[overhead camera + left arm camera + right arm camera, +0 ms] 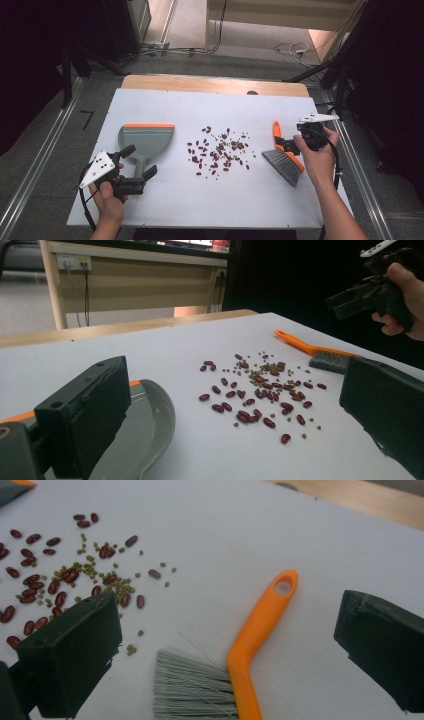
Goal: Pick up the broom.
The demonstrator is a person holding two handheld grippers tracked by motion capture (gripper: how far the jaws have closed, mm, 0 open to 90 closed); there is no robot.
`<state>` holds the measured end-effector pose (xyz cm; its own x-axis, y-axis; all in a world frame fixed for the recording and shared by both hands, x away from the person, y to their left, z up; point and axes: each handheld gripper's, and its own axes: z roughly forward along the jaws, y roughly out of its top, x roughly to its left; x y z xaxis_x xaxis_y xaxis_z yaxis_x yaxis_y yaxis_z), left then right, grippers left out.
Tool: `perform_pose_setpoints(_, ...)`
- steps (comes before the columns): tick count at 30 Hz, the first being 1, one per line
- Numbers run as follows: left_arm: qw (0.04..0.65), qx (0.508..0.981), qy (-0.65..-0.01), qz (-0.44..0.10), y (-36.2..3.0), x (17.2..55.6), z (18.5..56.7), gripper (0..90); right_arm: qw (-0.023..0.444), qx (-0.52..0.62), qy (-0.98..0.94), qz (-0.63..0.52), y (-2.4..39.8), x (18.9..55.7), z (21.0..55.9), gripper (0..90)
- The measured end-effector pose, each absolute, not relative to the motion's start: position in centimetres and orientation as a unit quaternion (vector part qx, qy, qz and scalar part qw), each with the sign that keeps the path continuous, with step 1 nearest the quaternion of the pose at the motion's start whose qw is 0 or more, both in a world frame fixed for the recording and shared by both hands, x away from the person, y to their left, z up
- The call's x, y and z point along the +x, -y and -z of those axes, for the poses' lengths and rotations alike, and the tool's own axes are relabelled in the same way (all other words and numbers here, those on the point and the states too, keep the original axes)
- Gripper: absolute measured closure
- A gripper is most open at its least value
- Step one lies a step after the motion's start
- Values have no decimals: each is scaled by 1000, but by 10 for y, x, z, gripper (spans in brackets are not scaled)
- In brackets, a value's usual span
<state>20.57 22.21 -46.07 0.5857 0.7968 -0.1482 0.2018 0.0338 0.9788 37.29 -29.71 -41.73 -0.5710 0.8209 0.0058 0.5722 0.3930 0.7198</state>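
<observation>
A grey dustpan (146,138) with an orange lip lies on the left of the white sheet (210,200). My left gripper (139,161) is open, its jaws either side of the dustpan's handle without closing on it; the left gripper view has the pan (150,425) low between the jaws of the left gripper (230,415). Red beans and small green ones (220,150) (260,390) (65,575) are scattered mid-sheet. An orange-handled brush (285,155) (310,351) (262,620) with grey bristles lies on the right. My right gripper (289,144) (227,650) hovers open over its handle.
The sheet covers a wooden table whose bare far edge (215,84) shows at the back. Beyond it lie floor cables (290,49). Metal rails (35,175) run along both sides of the table. The right hand and its gripper (352,300) appear far off in the left gripper view.
</observation>
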Motion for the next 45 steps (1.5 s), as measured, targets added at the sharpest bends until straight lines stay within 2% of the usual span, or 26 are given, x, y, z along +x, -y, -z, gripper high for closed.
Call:
perform_pose_setpoints(6, 607, 652, -385, -244, -221, 206, 462, 12, 168, 453, -829, -281, 283, 395, 424, 0)
perform_pose_setpoints(15, 605, 651, -388, -242, -223, 207, 462, 13, 127, 494, -832, -218, 274, 416, 442, 291)
perform_pose_setpoints(19, 604, 653, -387, -243, -222, 206, 462, 13, 120, 499, -842, -168, 270, 421, 450, 367)
perform_pose_setpoints(25, 604, 651, -388, -245, -224, 206, 462, 13, 104, 499, -851, -126, 262, 422, 459, 425)
perform_pose_setpoints(27, 604, 651, -388, -245, -224, 206, 462, 13, 122, 494, -854, -109, 260, 421, 462, 454)
perform_pose_setpoints(29, 604, 652, -388, -245, -223, 206, 462, 13, 134, 497, -851, -105, 261, 421, 462, 503)
perform_pose_setpoints(33, 604, 652, -387, -246, -223, 206, 462, 12, 107, 514, -843, -115, 266, 421, 468, 524)
perform_pose_setpoints(38, 603, 654, -386, -243, -221, 207, 462, 13, 98, 549, -821, -121, 267, 421, 469, 547)
perform_pose_setpoints(42, 601, 660, -380, -243, -217, 206, 461, 13, 91, 576, -802, -134, 275, 422, 469, 679)
perform_pose_setpoints(45, 599, 663, -376, -243, -214, 206, 461, 13, 99, 575, -799, -147, 277, 419, 470, 682)
